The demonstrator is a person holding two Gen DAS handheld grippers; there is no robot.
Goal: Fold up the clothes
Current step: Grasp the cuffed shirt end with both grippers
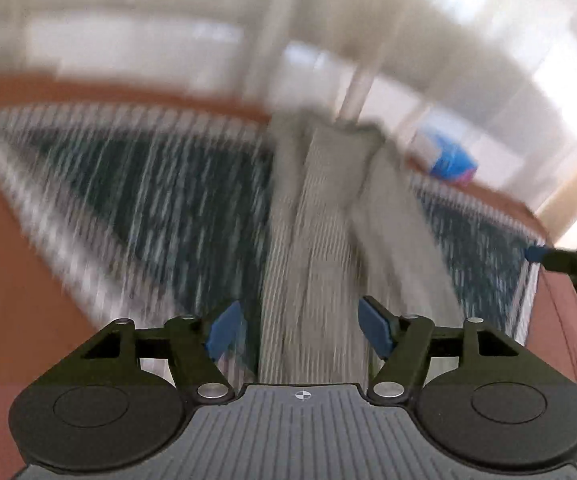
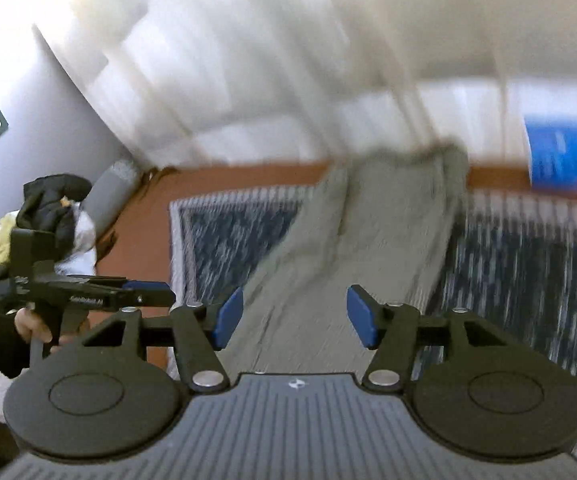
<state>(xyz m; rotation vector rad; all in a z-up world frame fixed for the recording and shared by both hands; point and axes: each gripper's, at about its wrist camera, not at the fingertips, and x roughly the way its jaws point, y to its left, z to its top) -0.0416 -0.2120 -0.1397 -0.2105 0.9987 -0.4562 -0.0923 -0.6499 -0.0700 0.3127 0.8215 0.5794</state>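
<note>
Left wrist view: one grey ribbed knit garment (image 1: 320,240), lying lengthwise as a long strip on one dark blue and white patterned rug (image 1: 148,200). The rug rests on a reddish-brown floor (image 1: 12,248). One blue and pink package (image 1: 450,162) stands beyond the rug's far edge. The picture is heavily motion-blurred; finer detail of the garment cannot be read.

The left gripper (image 1: 298,330) has two blue pads, standing well apart. The garment runs away from it across the rug, its near end showing between the pads; neither pad presses on the cloth. The tip of the right gripper (image 1: 544,256) shows at the rug's right edge.

Right wrist view: the right gripper (image 2: 295,316) likewise has two blue pads, set apart, with nothing clamped. The same garment (image 2: 368,232) lies on the rug (image 2: 232,236) ahead of and below the pads. The left gripper (image 2: 144,292) is seen at the rug's left edge, held by one hand (image 2: 34,324). One heap of mixed clothing (image 2: 48,216) lies off the rug at its left.
</note>
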